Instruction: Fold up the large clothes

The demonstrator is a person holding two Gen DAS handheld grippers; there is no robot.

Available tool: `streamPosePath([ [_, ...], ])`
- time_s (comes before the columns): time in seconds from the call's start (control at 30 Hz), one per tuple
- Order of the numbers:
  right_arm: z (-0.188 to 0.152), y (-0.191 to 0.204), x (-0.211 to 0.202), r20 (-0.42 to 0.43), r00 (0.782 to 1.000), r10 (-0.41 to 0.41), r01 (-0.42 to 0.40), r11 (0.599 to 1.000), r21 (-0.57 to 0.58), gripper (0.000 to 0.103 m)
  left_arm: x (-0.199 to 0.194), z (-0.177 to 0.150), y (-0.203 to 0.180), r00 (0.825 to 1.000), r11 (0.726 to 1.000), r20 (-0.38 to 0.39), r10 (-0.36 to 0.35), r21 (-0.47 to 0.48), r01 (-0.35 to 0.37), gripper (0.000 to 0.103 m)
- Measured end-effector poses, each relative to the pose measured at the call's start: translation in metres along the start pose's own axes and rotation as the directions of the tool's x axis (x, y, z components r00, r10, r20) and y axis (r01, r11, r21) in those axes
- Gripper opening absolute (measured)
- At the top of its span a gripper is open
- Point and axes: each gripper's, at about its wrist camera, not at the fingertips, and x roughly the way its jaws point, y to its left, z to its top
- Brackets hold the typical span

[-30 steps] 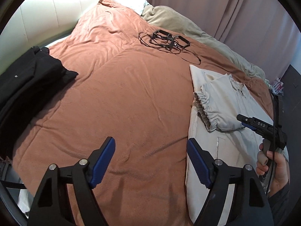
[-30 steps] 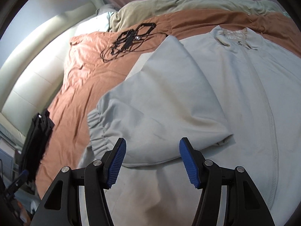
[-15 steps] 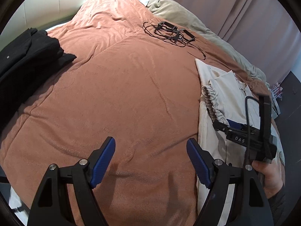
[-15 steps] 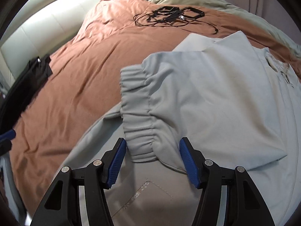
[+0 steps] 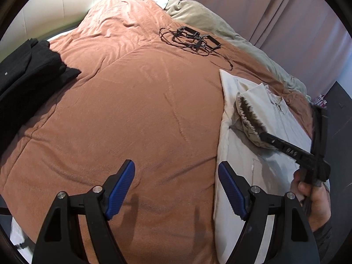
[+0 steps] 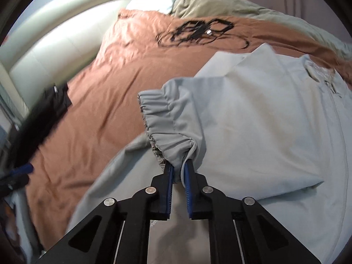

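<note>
1. Rust-brown duvet (image 5: 132,114) covers a bed, with a pale padded headboard (image 5: 72,2) at its far end and mauve curtains (image 5: 275,11) along one side.
2. An olive blanket (image 5: 209,19) is bunched along the duvet's edge by the curtains.
3. A black cable tangle (image 5: 193,38) lies on the duvet near the blanket, apart from the clothes.
4. Dark clothes (image 5: 24,70) sit in a heap at the duvet's edge by the headboard.
5. The jacket (image 6: 275,121), pale grey-cream with a front zip, is spread flat on the side of the bed nearest the curtains, one sleeve folded across its body.
6. The cuff (image 6: 167,136) of that sleeve, elastic and gathered, is lifted off the jacket.
7. The right gripper (image 6: 178,171) has just been closing, and its blue pads (image 6: 188,176) now pinch the cuff's edge between them.
8. A hand (image 5: 312,195) holds that gripper from below in the left wrist view.
9. The left gripper (image 5: 176,189) hangs over bare duvet beside the jacket, jaws spread wide with nothing between them.
</note>
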Motion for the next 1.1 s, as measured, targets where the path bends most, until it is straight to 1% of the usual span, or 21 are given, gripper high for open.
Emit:
streamPosePath([
  [0.1, 0.005, -0.032, -0.026, 0.057, 0.998, 0.031, -0.037, 0.994, 0.104, 0.009, 0.003, 0.008, -0.011, 1.0, 1.0, 0.002, -0.01, 0.016, 0.01, 0.079],
  [0.2, 0.007, -0.068, -0.05, 0.114, 0.992, 0.048, -0.072, 0.975, 0.211, 0.009, 0.009, 0.015, -0.022, 1.0, 0.999, -0.001, -0.027, 0.023, 0.027, 0.079],
  [0.33, 0.002, -0.112, -0.082, 0.183, 0.983, 0.016, -0.076, 0.944, 0.321, 0.009, 0.018, 0.023, -0.038, 0.999, 0.998, -0.006, -0.036, 0.047, 0.036, 0.079],
  [0.43, -0.003, -0.142, -0.104, 0.217, 0.975, -0.035, -0.052, 0.923, 0.381, 0.009, 0.028, 0.029, -0.054, 0.999, 0.996, -0.019, -0.039, 0.074, 0.041, 0.079],
  [0.53, -0.012, -0.175, -0.122, 0.239, 0.967, -0.089, -0.035, 0.881, 0.472, 0.009, 0.037, 0.034, -0.07, 0.999, 0.994, -0.029, -0.041, 0.1, 0.044, 0.079],
  [0.57, -0.016, -0.184, -0.127, 0.235, 0.965, -0.113, -0.024, 0.859, 0.511, 0.009, 0.039, 0.035, -0.076, 0.998, 0.993, -0.032, -0.045, 0.105, 0.048, 0.079],
  [0.6, -0.018, -0.194, -0.13, 0.23, 0.964, -0.134, -0.014, 0.837, 0.547, 0.014, 0.042, 0.037, -0.081, 0.998, 0.993, -0.035, -0.047, 0.11, 0.05, 0.079],
  [0.63, -0.025, -0.206, -0.134, 0.228, 0.96, -0.16, -0.007, 0.804, 0.595, 0.014, 0.044, 0.038, -0.084, 0.998, 0.992, -0.037, -0.047, 0.114, 0.051, 0.079],
  [0.7, -0.035, -0.224, -0.142, 0.235, 0.953, -0.189, -0.012, 0.756, 0.655, 0.019, 0.047, 0.041, -0.093, 0.998, 0.991, -0.04, -0.048, 0.127, 0.052, 0.079],
  [0.73, -0.039, -0.232, -0.146, 0.245, 0.95, -0.192, -0.025, 0.737, 0.676, 0.021, 0.049, 0.042, -0.098, 0.998, 0.99, -0.042, -0.048, 0.132, 0.053, 0.079],
  [0.77, -0.044, -0.24, -0.151, 0.259, 0.947, -0.191, -0.045, 0.718, 0.694, 0.03, 0.051, 0.042, -0.101, 0.998, 0.989, -0.045, -0.049, 0.137, 0.055, 0.079],
  [0.8, -0.046, -0.245, -0.155, 0.265, 0.945, -0.192, -0.052, 0.71, 0.702, 0.04, 0.054, 0.043, -0.105, 0.998, 0.988, -0.048, -0.049, 0.141, 0.055, 0.079],
  [0.83, -0.049, -0.249, -0.158, 0.27, 0.942, -0.2, -0.054, 0.703, 0.709, 0.046, 0.057, 0.043, -0.109, 0.997, 0.988, -0.052, -0.05, 0.144, 0.057, 0.079],
  [0.87, -0.052, -0.252, -0.163, 0.272, 0.937, -0.217, -0.048, 0.695, 0.717, 0.055, 0.059, 0.043, -0.112, 0.997, 0.988, -0.056, -0.052, 0.145, 0.059, 0.079],
  [0.9, -0.053, -0.254, -0.165, 0.272, 0.935, -0.226, -0.043, 0.69, 0.722, 0.058, 0.062, 0.043, -0.115, 0.997, 0.987, -0.061, -0.052, 0.147, 0.061, 0.079],
  [0.93, -0.055, -0.255, -0.168, 0.27, 0.935, -0.231, -0.04, 0.686, 0.726, 0.058, 0.064, 0.043, -0.117, 0.997, 0.987, -0.065, -0.051, 0.151, 0.06, 0.079],
  [0.97, -0.057, -0.254, -0.169, 0.265, 0.938, -0.226, -0.039, 0.689, 0.724, 0.058, 0.067, 0.042, -0.12, 0.997, 0.986, -0.068, -0.048, 0.156, 0.059, 0.079],
  [1.0, -0.056, -0.251, -0.169, 0.255, 0.943, -0.213, -0.033, 0.703, 0.711, 0.065, 0.069, 0.041, -0.122, 0.996, 0.985, -0.071, -0.044, 0.162, 0.055, 0.079],
  [1.03, -0.056, -0.249, -0.169, 0.242, 0.949, -0.202, -0.023, 0.72, 0.693, 0.073, 0.073, 0.041, -0.123, 0.996, 0.985, -0.076, -0.039, 0.165, 0.051, 0.079],
  [1.07, -0.051, -0.242, -0.166, 0.219, 0.957, -0.19, -0.002, 0.753, 0.658, 0.089, 0.075, 0.04, -0.125, 0.996, 0.985, -0.081, -0.035, 0.167, 0.048, 0.079],
  [1.1, -0.048, -0.236, -0.165, 0.204, 0.962, -0.182, 0.015, 0.779, 0.627, 0.095, 0.079, 0.039, -0.125, 0.996, 0.985, -0.087, -0.028, 0.168, 0.043, 0.079],
])
